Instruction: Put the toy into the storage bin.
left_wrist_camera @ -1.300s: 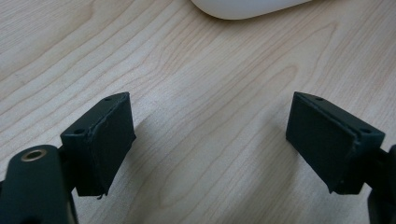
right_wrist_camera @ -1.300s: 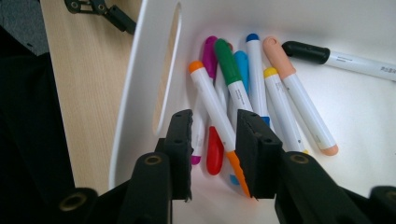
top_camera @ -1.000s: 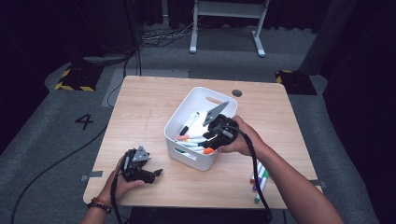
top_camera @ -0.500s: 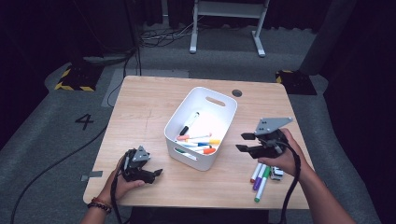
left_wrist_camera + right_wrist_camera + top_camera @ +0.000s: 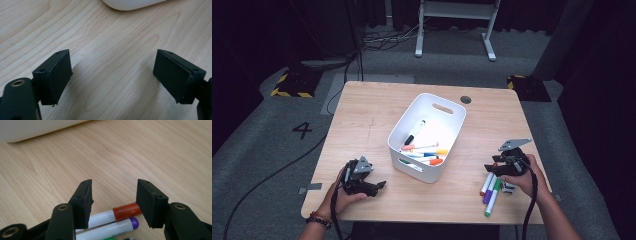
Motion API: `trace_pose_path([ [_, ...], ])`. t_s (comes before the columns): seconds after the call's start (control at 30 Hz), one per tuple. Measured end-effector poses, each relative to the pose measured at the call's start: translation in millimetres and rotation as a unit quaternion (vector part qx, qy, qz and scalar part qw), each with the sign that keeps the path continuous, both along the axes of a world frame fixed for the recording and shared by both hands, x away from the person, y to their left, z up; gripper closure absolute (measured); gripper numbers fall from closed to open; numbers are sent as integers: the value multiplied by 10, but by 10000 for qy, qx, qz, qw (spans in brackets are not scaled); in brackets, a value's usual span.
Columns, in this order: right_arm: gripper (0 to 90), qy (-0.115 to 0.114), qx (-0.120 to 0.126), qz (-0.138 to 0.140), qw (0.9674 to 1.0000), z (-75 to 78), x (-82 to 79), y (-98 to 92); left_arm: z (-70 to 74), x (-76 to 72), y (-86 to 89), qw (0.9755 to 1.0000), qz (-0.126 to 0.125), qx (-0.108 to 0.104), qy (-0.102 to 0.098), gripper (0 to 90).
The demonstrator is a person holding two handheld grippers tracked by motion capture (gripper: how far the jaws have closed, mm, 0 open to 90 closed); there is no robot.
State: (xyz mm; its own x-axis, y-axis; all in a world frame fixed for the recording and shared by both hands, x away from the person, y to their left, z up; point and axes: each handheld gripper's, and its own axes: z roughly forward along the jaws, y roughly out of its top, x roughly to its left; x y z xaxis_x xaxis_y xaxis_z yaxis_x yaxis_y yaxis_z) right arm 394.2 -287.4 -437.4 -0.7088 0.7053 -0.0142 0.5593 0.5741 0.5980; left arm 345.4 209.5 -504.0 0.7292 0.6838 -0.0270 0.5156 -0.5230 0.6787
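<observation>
A white bin (image 5: 451, 125) stands mid-table with several markers (image 5: 424, 150) inside. More markers (image 5: 490, 191) lie loose on the wood near the front right. My right gripper (image 5: 490, 168) is low over them. In the right gripper view its jaws (image 5: 113, 192) have just been opening, and they stand apart over a red-capped marker (image 5: 126, 210) and a purple-capped marker (image 5: 117, 228). The pads touch neither. At the front left, my left gripper (image 5: 381, 186) rests in the hand, open over bare wood (image 5: 112, 62).
The bin's rounded corner (image 5: 130, 3) lies just beyond the left jaws, and its wall (image 5: 30, 130) is farther off in the right gripper view. A round cable hole (image 5: 465, 99) sits near the table's far edge. The table's front edge is close behind both hands.
My right gripper has swung from above the bin to the right and down to the loose markers, its jaws spreading wider. The left gripper has kept still.
</observation>
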Motion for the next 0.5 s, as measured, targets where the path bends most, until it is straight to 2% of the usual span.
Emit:
trace_pose_path([
  [0.23, 394, 314, 127, -308, 9990, -230, 73, -103, 0, 0, 0, 10000, 1, 6, -13, 154],
  [0.5, 362, 479, 175, -540, 9972, -332, 100, -105, 0, 0, 0, 10000, 2, 1, -1, 154],
])
